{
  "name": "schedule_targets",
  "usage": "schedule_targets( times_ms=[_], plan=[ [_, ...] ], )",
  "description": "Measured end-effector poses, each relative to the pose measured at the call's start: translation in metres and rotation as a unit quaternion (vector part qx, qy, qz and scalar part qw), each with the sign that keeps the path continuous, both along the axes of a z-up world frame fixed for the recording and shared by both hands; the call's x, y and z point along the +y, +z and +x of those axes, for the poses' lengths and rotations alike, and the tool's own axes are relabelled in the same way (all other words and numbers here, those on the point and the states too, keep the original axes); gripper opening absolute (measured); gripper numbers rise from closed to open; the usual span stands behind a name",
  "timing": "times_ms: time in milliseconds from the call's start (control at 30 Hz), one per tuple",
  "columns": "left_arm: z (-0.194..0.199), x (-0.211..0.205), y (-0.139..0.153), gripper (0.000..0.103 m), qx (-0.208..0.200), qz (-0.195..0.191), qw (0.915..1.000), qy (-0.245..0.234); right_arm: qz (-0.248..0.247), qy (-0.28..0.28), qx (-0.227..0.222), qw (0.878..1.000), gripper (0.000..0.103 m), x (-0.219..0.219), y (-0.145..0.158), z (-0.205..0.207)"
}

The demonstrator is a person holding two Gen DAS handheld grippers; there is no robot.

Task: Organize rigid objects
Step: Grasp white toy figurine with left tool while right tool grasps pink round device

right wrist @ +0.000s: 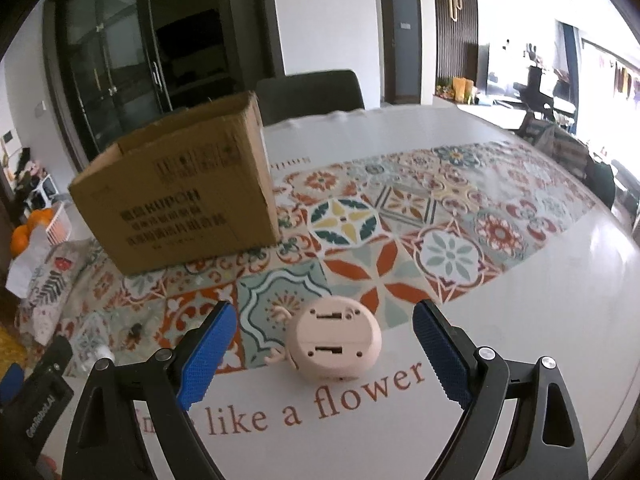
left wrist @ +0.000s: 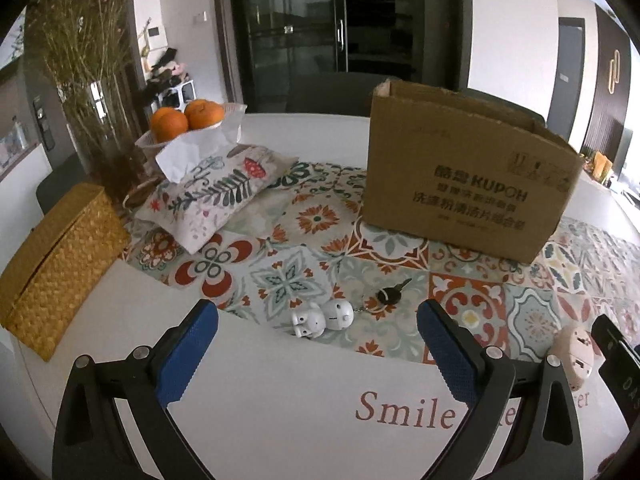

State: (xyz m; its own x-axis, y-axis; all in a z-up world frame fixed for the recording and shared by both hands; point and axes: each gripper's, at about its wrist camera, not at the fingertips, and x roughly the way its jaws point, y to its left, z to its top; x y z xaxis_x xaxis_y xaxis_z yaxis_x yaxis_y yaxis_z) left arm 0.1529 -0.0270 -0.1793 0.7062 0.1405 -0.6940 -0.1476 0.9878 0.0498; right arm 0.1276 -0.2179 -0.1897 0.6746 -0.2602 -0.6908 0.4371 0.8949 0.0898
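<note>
- Our right gripper [right wrist: 322,354] is spread wide and holds nothing; the pink toy [right wrist: 334,342] lies between its fingers, untouched, in front of the cardboard box [right wrist: 180,196].
- We judge it light, rigid, smooth plastic; pinch its rounded sides.
- Our left gripper [left wrist: 318,346] gapes empty near the white keychain figures [left wrist: 322,318], also before the box.
</note>
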Motion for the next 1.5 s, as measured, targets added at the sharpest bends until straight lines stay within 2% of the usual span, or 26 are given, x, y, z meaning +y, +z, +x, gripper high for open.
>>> schedule_targets(
  times_ms=[267, 667, 933, 1000, 1500],
  plan=[
    [0.016, 0.002, -0.024, 0.101, 0.029, 0.001, 0.9994, 0.02, 0.01, -0.016, 0.018, 1.0, 0.091, -0.003, -0.023, 0.013],
    [0.031, 0.006, -0.046, 0.101, 0.045, 0.006, 0.9981, 0.041, 0.023, -0.045, 0.047, 0.998, 0.091, -0.001, -0.049, 0.026],
    [0.041, 0.009, -0.058, 0.087, 0.061, -0.001, 0.9971, 0.046, 0.013, -0.057, 0.063, 0.996, 0.091, -0.001, -0.06, 0.036],
    [0.044, 0.01, -0.061, 0.082, 0.067, -0.005, 0.9968, 0.042, 0.01, -0.061, 0.064, 0.996, 0.091, -0.002, -0.062, 0.038],
    [0.055, 0.009, -0.074, 0.059, 0.084, -0.036, 0.9957, 0.014, 0.006, -0.062, 0.076, 0.995, 0.09, -0.006, -0.076, 0.05]
  ],
)
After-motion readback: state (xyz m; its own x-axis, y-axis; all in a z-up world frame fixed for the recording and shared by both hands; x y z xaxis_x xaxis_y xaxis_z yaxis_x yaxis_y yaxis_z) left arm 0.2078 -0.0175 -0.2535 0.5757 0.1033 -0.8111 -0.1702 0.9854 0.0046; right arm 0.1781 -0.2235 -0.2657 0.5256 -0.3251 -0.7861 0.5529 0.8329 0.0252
